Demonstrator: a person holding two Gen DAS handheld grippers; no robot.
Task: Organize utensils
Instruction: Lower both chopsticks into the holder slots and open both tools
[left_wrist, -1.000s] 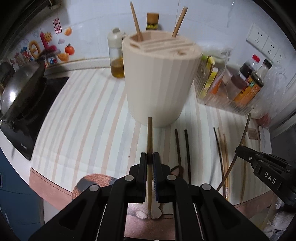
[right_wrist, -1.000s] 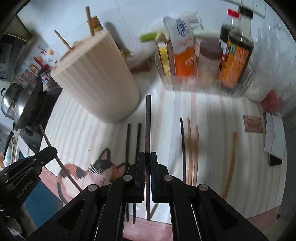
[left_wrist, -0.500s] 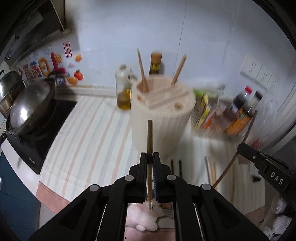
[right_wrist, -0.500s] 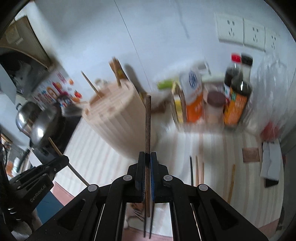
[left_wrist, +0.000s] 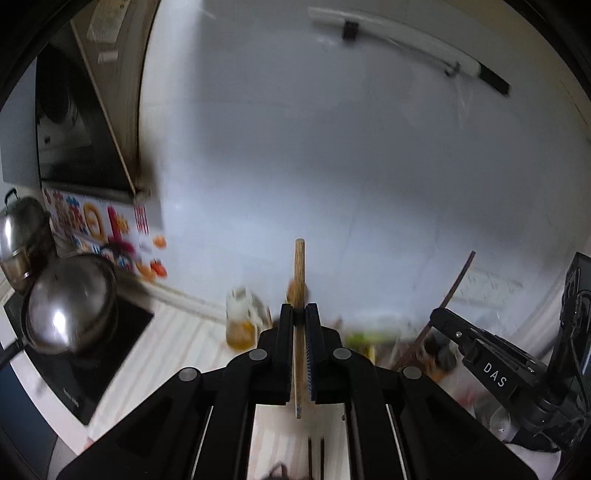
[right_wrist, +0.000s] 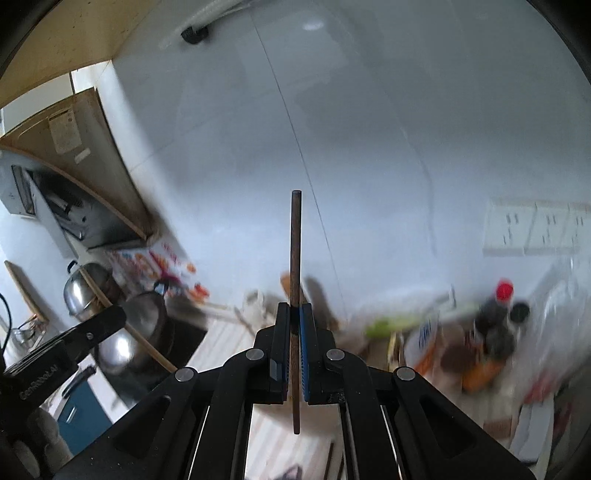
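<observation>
Both grippers are raised and pointing toward the white tiled wall, so the counter is showing only at the bottom of each blurred view. The left gripper (left_wrist: 299, 314) is clamping a light wooden chopstick (left_wrist: 299, 266) between its closed jaws, and the stick is standing upright along the fingers. The right gripper (right_wrist: 291, 314) is clamping a dark brown chopstick (right_wrist: 296, 243) in the same way, its far end pointing at the wall.

In my judgement the step in hand is the carrying of one chopstick in each gripper toward a holder. The holder itself is not clearly showing now; only blurred shapes are sitting behind the fingers. On the left, a steel wok (left_wrist: 70, 302) is resting on the black stove. A glass oil bottle (left_wrist: 242, 321) is standing far on the striped counter (left_wrist: 173, 354), and sauce bottles (right_wrist: 495, 321) are grouped at the right.

The next move is probably calling for tilting the grippers down again, finding a free slot, and lowering each stick into it before opening.
</observation>
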